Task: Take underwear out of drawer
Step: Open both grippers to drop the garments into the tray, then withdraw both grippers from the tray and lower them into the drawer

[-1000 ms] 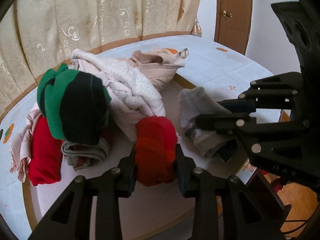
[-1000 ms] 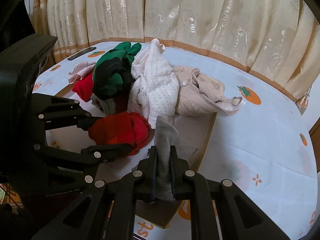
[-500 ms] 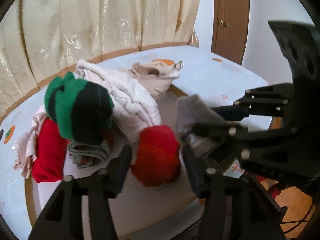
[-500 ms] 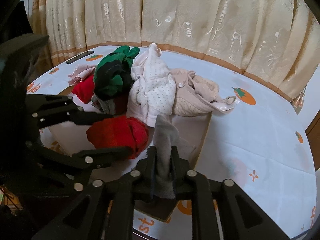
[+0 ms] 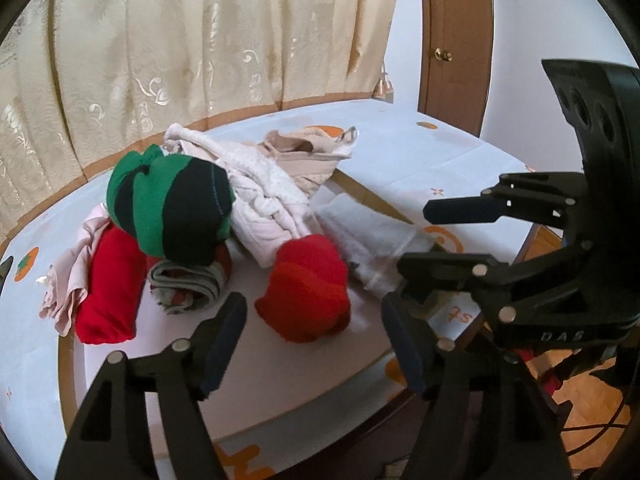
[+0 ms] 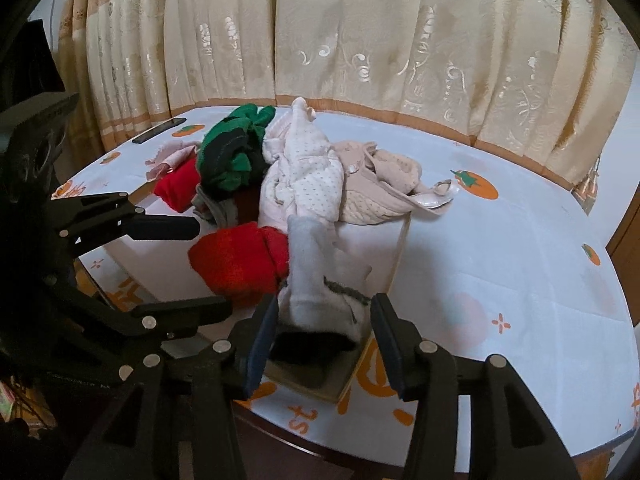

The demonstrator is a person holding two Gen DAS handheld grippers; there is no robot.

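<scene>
A red rolled underwear (image 5: 308,288) lies on the flat white board (image 5: 280,380) with a tan rim. My left gripper (image 5: 312,312) stands just behind it, jaws opening, the pads clear of the cloth on both sides. A pale grey underwear (image 6: 316,280) lies slumped over the board's near corner (image 6: 384,240). It sits between the fingers of my right gripper (image 6: 325,308), whose jaws are opening, and the pads do not press on it. Each gripper shows in the other's view: the right gripper (image 5: 432,236) and the left gripper (image 6: 200,268), with the red roll (image 6: 240,260) between its fingers.
More clothes are piled on the board: a green and dark roll (image 5: 172,208), a red folded piece (image 5: 108,280), a white dotted garment (image 5: 264,192), a beige one (image 5: 308,156). Orange-print tablecloth (image 6: 500,248), curtain (image 6: 360,40) behind, a dark flat object (image 6: 160,130), table edge nearby.
Both grippers went from shut to open. The left let go of the red roll, the right of the grey piece, which slumped onto the board. Both drew back a little.
</scene>
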